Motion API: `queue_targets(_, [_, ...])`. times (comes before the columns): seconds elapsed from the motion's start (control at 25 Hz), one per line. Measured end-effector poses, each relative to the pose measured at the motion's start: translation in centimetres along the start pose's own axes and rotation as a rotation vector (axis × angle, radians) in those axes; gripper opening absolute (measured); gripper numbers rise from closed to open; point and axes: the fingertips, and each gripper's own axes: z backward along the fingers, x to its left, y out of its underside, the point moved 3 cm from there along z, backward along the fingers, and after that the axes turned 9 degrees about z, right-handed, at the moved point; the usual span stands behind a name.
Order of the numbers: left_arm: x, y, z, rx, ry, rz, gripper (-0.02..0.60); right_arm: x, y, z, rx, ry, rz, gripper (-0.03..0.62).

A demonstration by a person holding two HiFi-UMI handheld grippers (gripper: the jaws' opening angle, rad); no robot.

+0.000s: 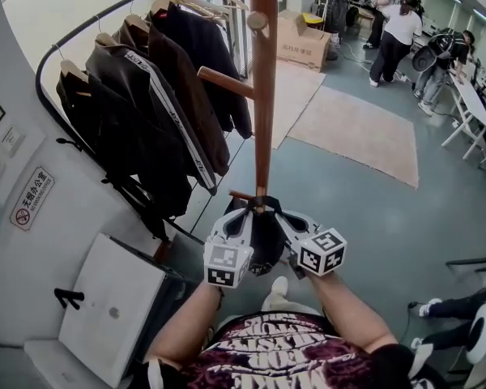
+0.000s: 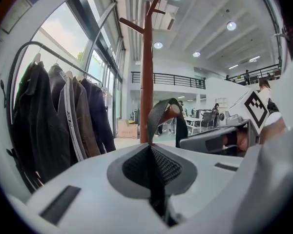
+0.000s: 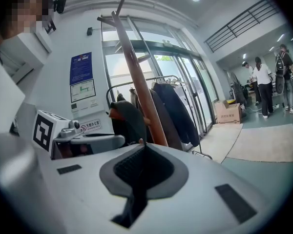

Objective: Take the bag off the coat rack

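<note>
Clamped shut on strap (image 2: 158,112) at left gripper (image 2: 150,150) and right gripper (image 3: 144,147) alike, bag (image 1: 263,245) slung below, strap looped over peg (image 2: 174,109) of coat rack (image 1: 263,96); risks snagging on peg tip or tipping rack if drawn outward too low.

Each hand carries a pale grey plastic tool, the left gripper (image 1: 248,214) and the right gripper (image 1: 279,215), with smooth rounded shells that taper toward the tips. At the back of each sits a white cube, the left cube (image 1: 228,265) and the right cube (image 1: 322,251), with a black square marker on every face that shows. In the gripper views each shell has a darker grey oval hollow round black, finely ribbed pads (image 2: 164,167), and small black rectangular patches (image 2: 58,204) set flat into the grey. The person wears a short-sleeved black T-shirt (image 1: 283,351) printed with maroon blotches and pale block lettering
</note>
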Motion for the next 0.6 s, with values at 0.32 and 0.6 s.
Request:
queue_targets(0.32, [-2.0, -4.3, 3.9, -0.068, 0.036, -0.019, 0.008, 2.7, -4.3, 2.9, -0.067, -0.016, 0.047, 0.008])
queue_targets(0.6, [-3.8, -7.3, 7.9, -0.105, 0.081, -0.041, 0.008, 6.1, -7.6, 5.7, -0.107, -0.025, 0.112, 0.008])
